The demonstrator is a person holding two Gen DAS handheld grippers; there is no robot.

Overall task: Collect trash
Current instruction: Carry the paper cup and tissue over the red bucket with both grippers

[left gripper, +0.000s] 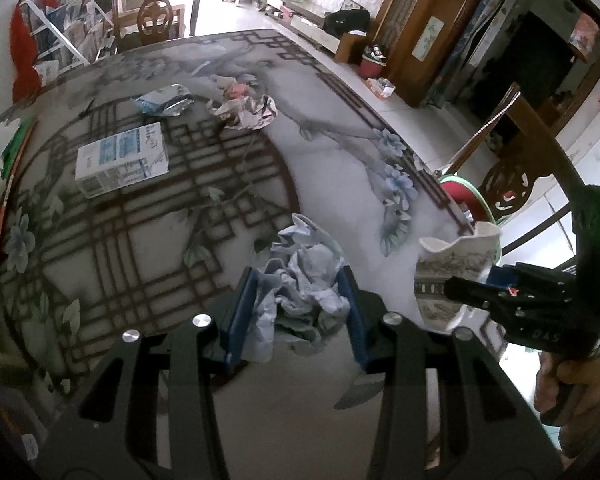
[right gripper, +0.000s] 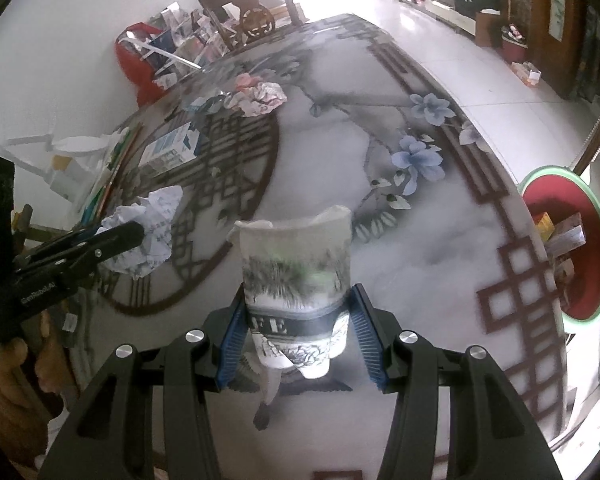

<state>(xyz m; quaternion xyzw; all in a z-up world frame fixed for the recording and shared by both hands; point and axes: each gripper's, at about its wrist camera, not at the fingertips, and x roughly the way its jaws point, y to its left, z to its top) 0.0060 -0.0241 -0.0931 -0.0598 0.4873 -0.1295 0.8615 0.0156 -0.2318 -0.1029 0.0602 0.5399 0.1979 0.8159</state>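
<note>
My left gripper [left gripper: 300,312] is shut on a crumpled blue-white paper ball [left gripper: 304,272] just above the patterned table [left gripper: 340,168]; the ball also shows in the right wrist view [right gripper: 148,236]. My right gripper [right gripper: 300,340] is shut on a crushed paper cup [right gripper: 296,276] with grey printed scenery, also seen at the right of the left wrist view [left gripper: 456,272]. A red bin with a green rim [right gripper: 568,248] stands beyond the table's right edge and holds some trash. More crumpled paper [left gripper: 248,108], a foil wrapper [left gripper: 164,102] and a blue-white box [left gripper: 122,160] lie farther back.
Green folders [left gripper: 4,184] lie along the table's left edge. A wooden chair [left gripper: 156,12] stands at the far end, another chair [left gripper: 504,188] at the right by the bin. A red bag [left gripper: 28,48] leans at the far left.
</note>
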